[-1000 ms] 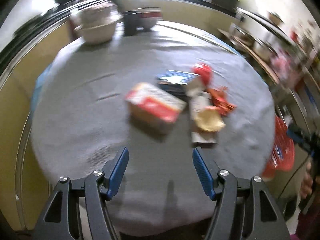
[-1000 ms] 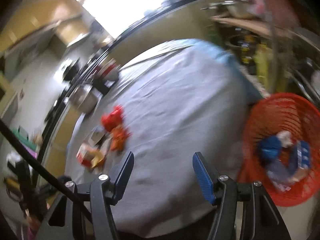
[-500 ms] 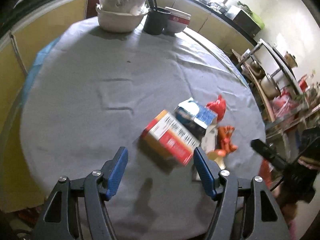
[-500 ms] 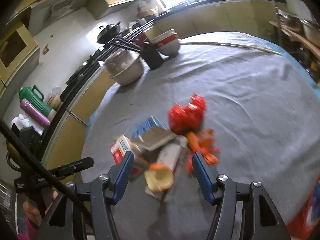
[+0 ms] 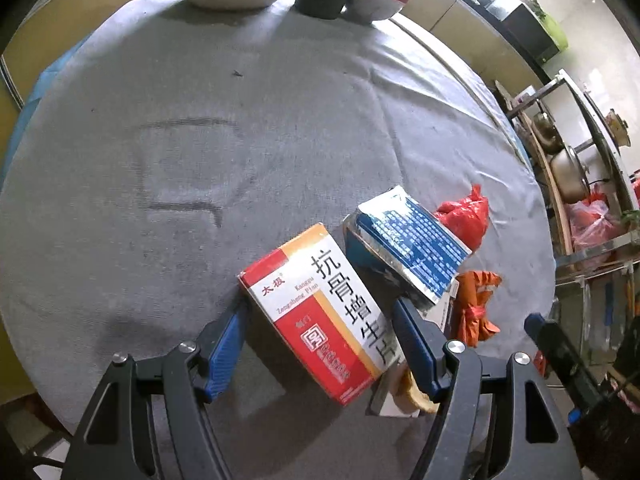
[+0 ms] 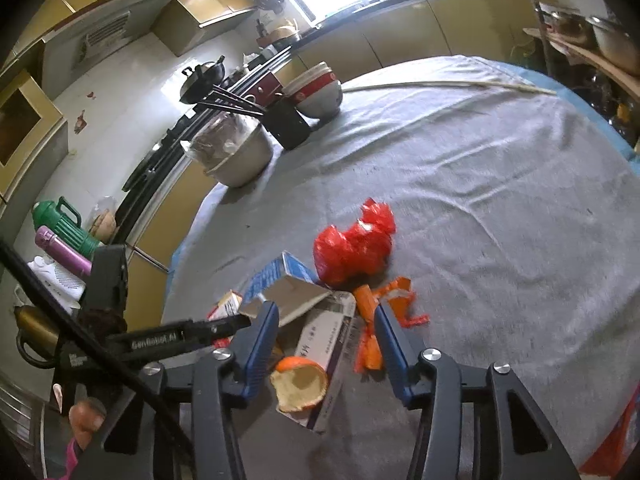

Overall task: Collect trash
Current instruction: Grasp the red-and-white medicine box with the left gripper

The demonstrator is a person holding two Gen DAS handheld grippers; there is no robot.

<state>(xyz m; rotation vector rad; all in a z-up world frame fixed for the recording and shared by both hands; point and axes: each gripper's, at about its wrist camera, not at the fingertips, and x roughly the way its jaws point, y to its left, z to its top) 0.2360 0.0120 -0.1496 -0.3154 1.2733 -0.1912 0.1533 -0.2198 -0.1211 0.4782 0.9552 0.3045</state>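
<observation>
A: Your left gripper (image 5: 320,344) is spread, straddling the red-and-white box (image 5: 324,312), pads not yet pressing.

B: How does it lie?

A: Long axis runs slantwise between the fingers. Beyond that box, the blue box (image 5: 408,240), then the red bag (image 5: 466,214).
</observation>
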